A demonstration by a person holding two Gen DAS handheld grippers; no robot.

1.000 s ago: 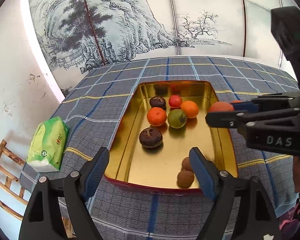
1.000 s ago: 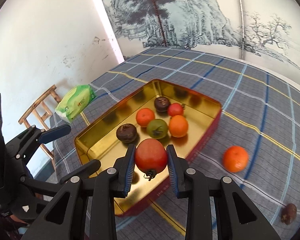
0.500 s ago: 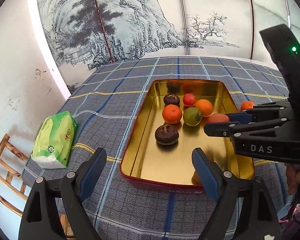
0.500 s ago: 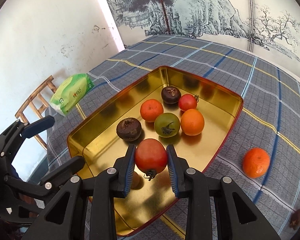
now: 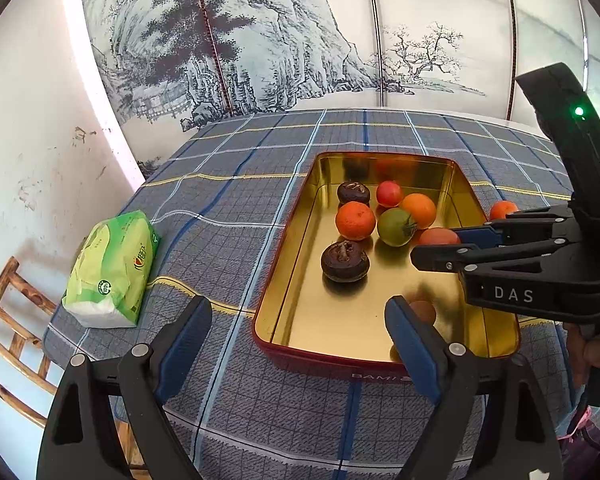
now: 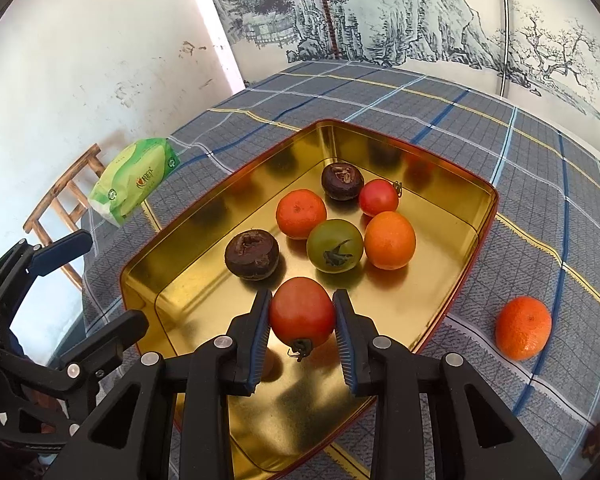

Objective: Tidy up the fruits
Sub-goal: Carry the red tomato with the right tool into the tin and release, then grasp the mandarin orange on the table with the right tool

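— What's around you?
— A blue plaid tablecloth [image 5: 228, 216], an ink-landscape screen [image 5: 260, 40] behind, and a gold tin [image 6: 475, 216] holding fruit.
— Your claws?
— My right gripper [image 6: 301, 322] clamps a red tomato [image 6: 301, 312] just above the tin; my left gripper [image 5: 296, 332] gapes empty.

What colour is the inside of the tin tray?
Shiny gold inside the tin tray, seen best in the right wrist view.

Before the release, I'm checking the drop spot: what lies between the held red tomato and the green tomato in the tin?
Nothing: only bare gold floor of the tin separates the red tomato from the green tomato, seen in the right wrist view.
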